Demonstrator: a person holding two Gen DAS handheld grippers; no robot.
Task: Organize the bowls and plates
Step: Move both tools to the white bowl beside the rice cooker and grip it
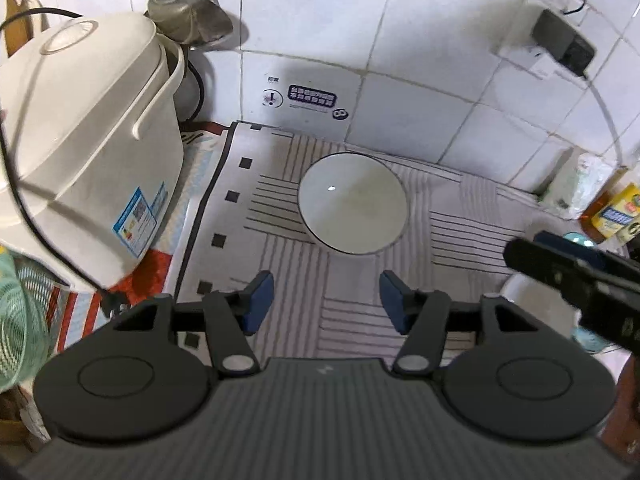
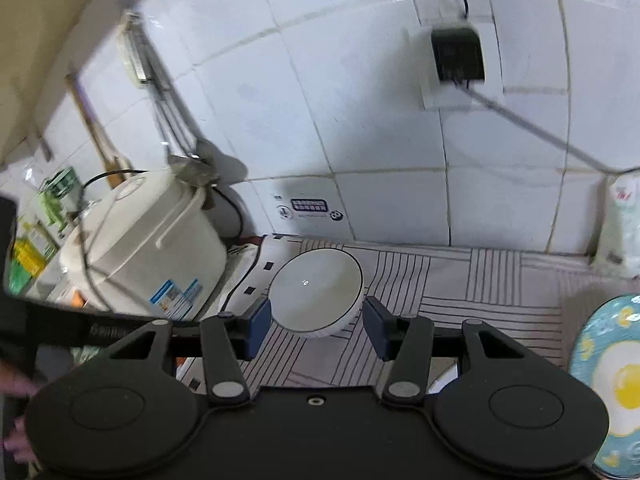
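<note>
A white bowl (image 1: 353, 203) stands upright and empty on a striped mat (image 1: 460, 216) near the tiled back wall. My left gripper (image 1: 326, 302) is open and empty, a short way in front of the bowl. In the right wrist view the same bowl (image 2: 316, 294) lies just beyond my right gripper (image 2: 316, 326), which is open and empty with its pads to either side of the bowl's near rim, apart from it. A blue plate with a fried-egg print (image 2: 608, 384) sits at the right edge. The right gripper's body (image 1: 580, 280) shows at the right of the left wrist view.
A white rice cooker (image 1: 80, 152) with a black cord stands left of the mat; it also shows in the right wrist view (image 2: 148, 248). Ladles (image 1: 188, 12) hang on the wall above it. Boxes and packets (image 1: 616, 212) stand at the right. A green basket (image 1: 20, 312) is at the left edge.
</note>
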